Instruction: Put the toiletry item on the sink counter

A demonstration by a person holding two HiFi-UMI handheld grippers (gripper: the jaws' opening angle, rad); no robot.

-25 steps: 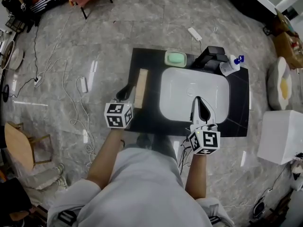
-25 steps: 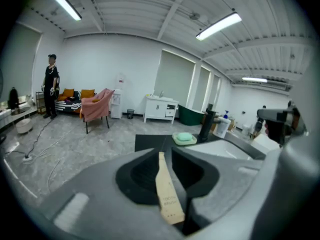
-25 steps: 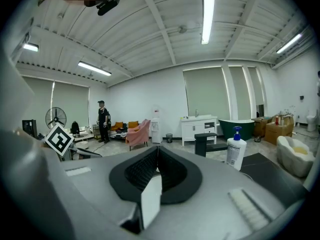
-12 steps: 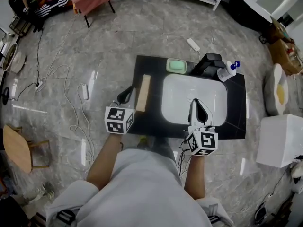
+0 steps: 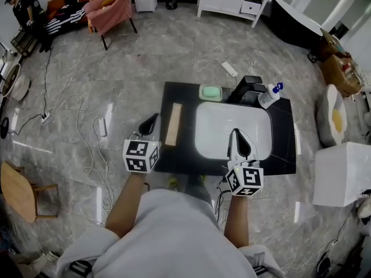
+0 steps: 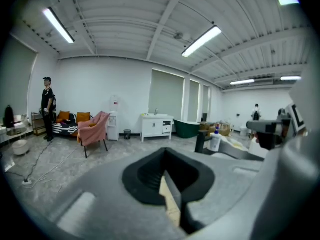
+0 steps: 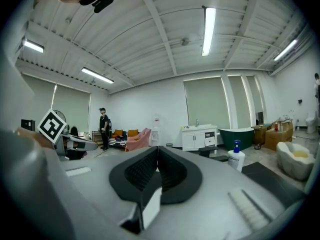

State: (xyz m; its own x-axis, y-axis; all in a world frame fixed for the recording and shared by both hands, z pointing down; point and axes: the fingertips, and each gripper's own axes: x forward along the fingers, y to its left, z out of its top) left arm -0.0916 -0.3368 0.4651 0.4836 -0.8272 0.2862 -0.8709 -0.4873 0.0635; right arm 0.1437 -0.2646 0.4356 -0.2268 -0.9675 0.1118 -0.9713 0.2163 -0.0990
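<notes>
– Left gripper (image 5: 152,120), how is it?

– Clenched. In the left gripper view its jaws stand together and nothing is between them. It hovers at the left edge of the sink counter (image 5: 284,149). The right gripper (image 5: 237,135) is clenched too and holds nothing; it is above the front rim of the white basin (image 5: 214,126).

– And the toiletry item?

– I take it for the long pale wooden piece (image 5: 173,124). It lies flat on the left part of the counter, between the left edge and the basin, just beside the left gripper's tips and apart from them.

– What else is on the counter?

– A black faucet (image 5: 248,89) at the back edge, a green soap dish (image 5: 210,92) to its left, and a white pump bottle (image 5: 268,96) near the back right corner.
</notes>
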